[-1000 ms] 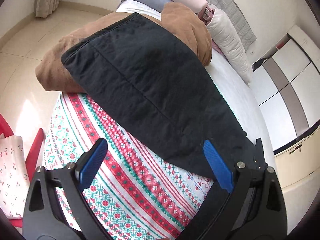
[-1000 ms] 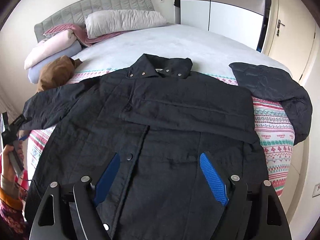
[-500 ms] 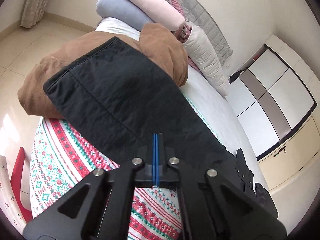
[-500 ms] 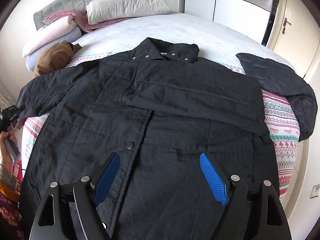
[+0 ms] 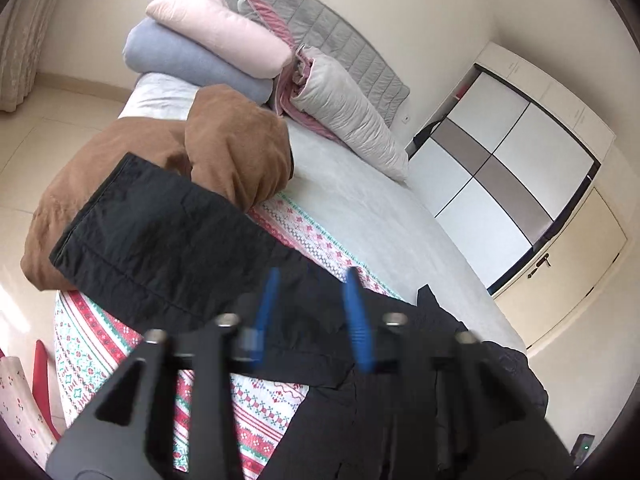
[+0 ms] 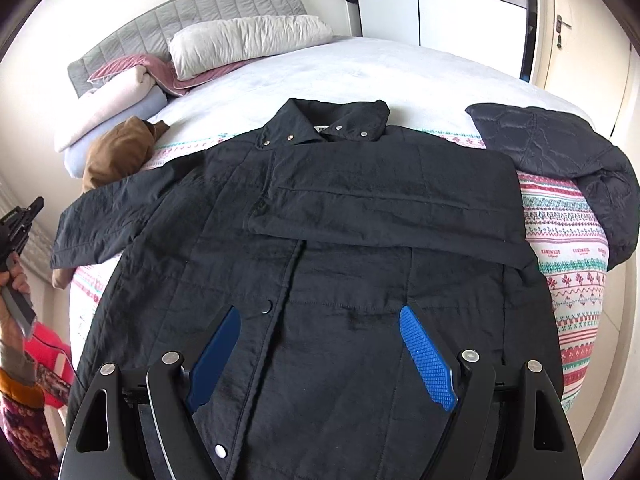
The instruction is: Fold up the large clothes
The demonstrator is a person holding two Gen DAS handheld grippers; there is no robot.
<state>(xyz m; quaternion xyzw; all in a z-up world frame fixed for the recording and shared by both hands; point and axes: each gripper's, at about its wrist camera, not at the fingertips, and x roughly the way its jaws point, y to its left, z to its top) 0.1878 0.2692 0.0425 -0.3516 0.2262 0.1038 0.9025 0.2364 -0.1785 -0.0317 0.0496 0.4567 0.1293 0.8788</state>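
Note:
A large black jacket [image 6: 328,248] lies face up on the patterned blanket [image 6: 568,240] on the bed. Its right sleeve is folded across the chest; its left sleeve [image 5: 160,236] stretches out over the bed's left edge. My left gripper [image 5: 312,316] hovers above that sleeve near the shoulder, fingers partly open with nothing between them; it also shows at the left edge of the right wrist view [image 6: 20,224]. My right gripper [image 6: 320,356] is wide open and empty above the jacket's lower front.
A brown garment [image 5: 224,148] lies under the sleeve's end. Rolled blankets [image 5: 208,48] and pillows [image 6: 248,40] sit by the headboard. A dark quilted jacket [image 6: 560,152] lies at the bed's right side. A wardrobe [image 5: 500,172] stands behind.
My left gripper was open, shut half a second ago, and has opened again while swinging right along the sleeve. My right gripper stays open and has moved slightly nearer over the jacket.

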